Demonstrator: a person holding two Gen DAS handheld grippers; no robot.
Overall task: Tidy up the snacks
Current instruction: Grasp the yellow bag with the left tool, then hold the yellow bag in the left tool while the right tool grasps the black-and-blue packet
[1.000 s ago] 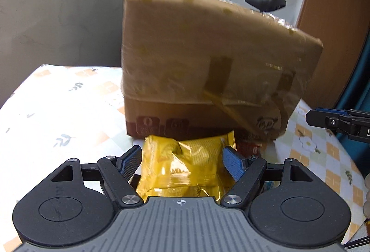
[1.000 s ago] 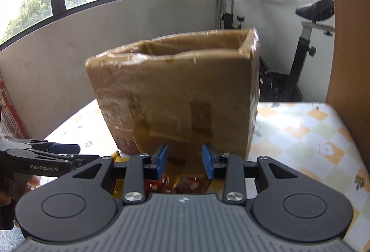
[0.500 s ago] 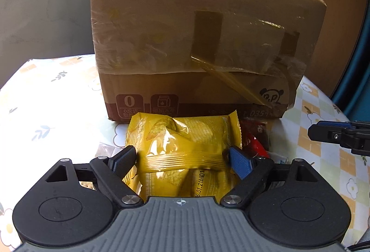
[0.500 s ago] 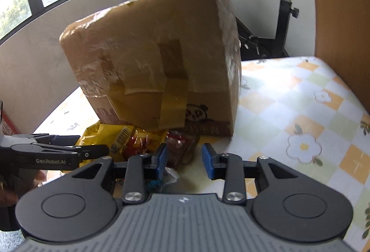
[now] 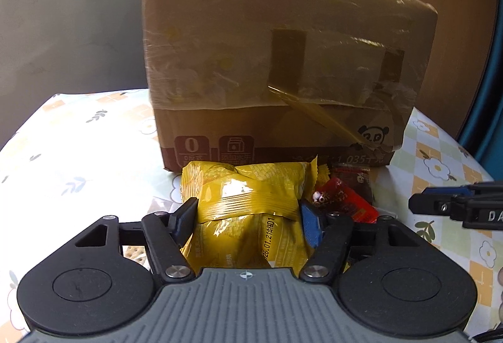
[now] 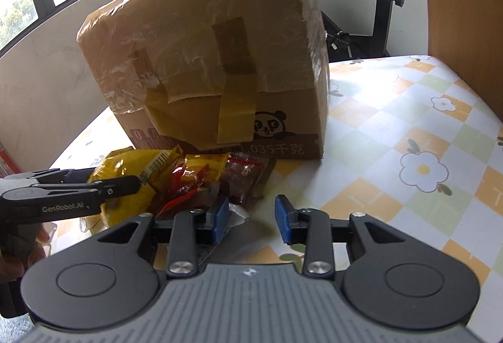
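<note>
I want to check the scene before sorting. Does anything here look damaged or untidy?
Yes. The cardboard box is patched with wrinkled, peeling tape, and one brown strip hangs loose on its front. The snack packets lie in a loose heap against its base, overlapping, not in a row.

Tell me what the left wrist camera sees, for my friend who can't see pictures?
The left gripper is closing around a yellow snack packet on a flowered tablecloth. Red snack packets lie beside it, before a taped cardboard box.

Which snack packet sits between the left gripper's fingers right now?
The yellow packet, the biggest in the pile; the left gripper is closing around it. The red packet lies outside.
</note>
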